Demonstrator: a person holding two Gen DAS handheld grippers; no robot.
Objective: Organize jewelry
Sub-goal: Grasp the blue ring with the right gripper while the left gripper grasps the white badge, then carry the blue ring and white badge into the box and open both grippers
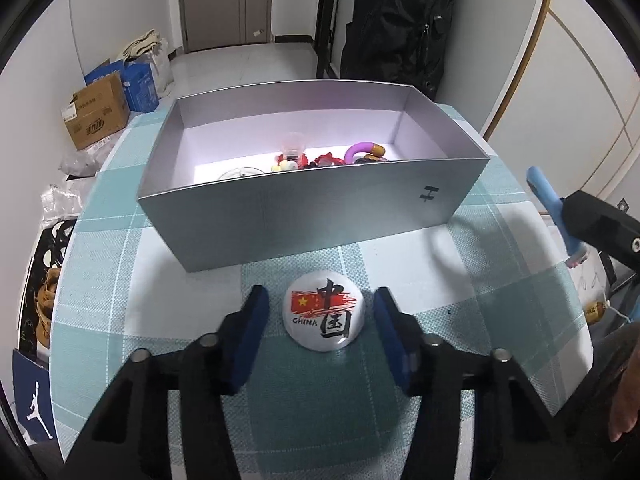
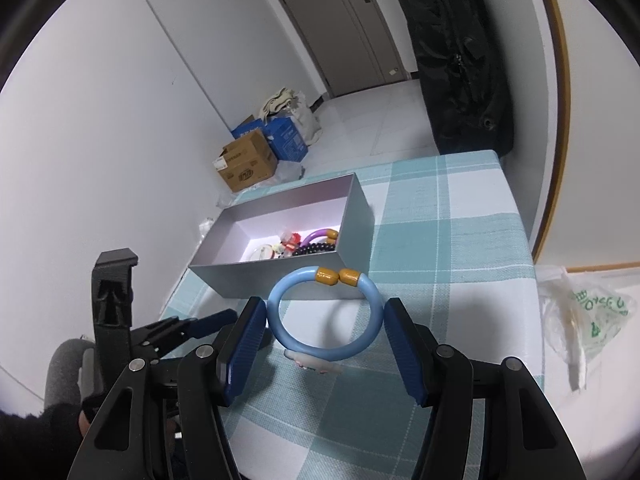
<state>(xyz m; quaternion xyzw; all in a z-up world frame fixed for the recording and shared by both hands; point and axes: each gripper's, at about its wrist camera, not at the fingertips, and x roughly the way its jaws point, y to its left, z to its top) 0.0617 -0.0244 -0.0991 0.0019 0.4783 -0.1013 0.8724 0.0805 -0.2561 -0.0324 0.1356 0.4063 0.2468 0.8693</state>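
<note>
Left wrist view: the left gripper [image 1: 320, 316] sits low over the checked tablecloth [image 1: 420, 280], its two blue pads spread wide on either side of one round white badge [image 1: 324, 316] printed with a red flag and "CHINA". The pads stand apart from the badge, which lies flat on the cloth, so the gripper is released and grasps nothing. Just beyond the badge stands one open grey box [image 1: 320, 216]. Inside it, near the front wall, lie a purple bangle [image 1: 362, 151] with orange ends, a red ornament [image 1: 326, 159], a small clear cup [image 1: 294, 145] and a few beads; the rest is hidden by the wall. At the right edge the right gripper [image 1: 600, 228] shows, with a light blue bangle [image 1: 548, 208] in it.

Right wrist view: the right gripper [image 2: 326, 320] holds one light blue bangle [image 2: 324, 316] with two orange end caps, upright between its two blue pads; both pads touch the ring's sides, so it is clenched on the bangle above the tablecloth [image 2: 440, 232]. The grey box [image 2: 352, 216] lies ahead, holding the purple bangle [image 2: 320, 234], a string of dark beads [image 2: 316, 248] and the red ornament [image 2: 294, 240]. The left gripper [image 2: 192, 328] shows at lower left. Two cardboard boxes [image 2: 248, 164] stand on the floor, one brown and one blue.
</note>
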